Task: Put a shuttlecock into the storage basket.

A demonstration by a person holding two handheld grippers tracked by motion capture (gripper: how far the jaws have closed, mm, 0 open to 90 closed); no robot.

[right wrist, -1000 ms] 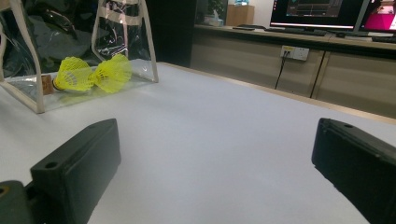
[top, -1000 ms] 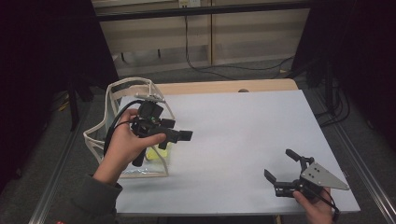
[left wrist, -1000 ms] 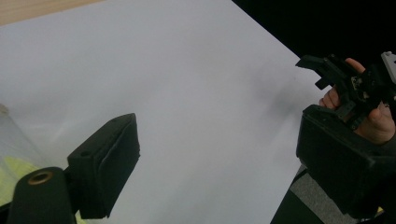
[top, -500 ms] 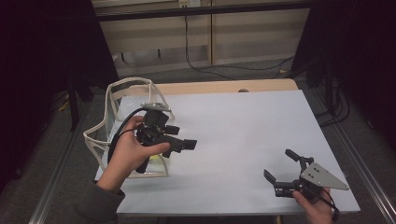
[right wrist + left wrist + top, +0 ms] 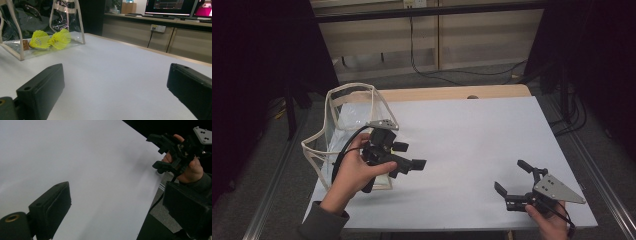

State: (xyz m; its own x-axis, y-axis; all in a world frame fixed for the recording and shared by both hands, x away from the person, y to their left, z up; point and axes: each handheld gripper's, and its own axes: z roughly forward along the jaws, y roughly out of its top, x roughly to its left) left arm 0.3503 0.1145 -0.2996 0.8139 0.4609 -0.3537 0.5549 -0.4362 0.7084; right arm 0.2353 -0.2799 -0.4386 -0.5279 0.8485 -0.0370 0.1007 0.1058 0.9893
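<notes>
A clear plastic bag (image 5: 348,116) with cream trim stands open at the table's left edge. Two yellow shuttlecocks (image 5: 40,40) lie on its floor, seen through the clear wall (image 5: 66,17). My left gripper (image 5: 410,155) hovers just right of the bag, pointing right over the white table (image 5: 472,130). Its jaws have just been opening and nothing is between them (image 5: 117,217). My right gripper (image 5: 511,176) rests near the front right corner, open and empty (image 5: 115,92), aimed toward the bag. It also appears far off in the left gripper view (image 5: 175,152).
A wooden strip (image 5: 437,93) borders the table's far edge. Metal rails (image 5: 584,155) run along both sides. Cables (image 5: 432,70) lie on the floor behind. A counter with monitors (image 5: 172,7) stands beyond the table in the right gripper view.
My left hand has come down and toward the table's near side, away from the bag's mouth, with its jaws a little wider. The right gripper has stayed put.
</notes>
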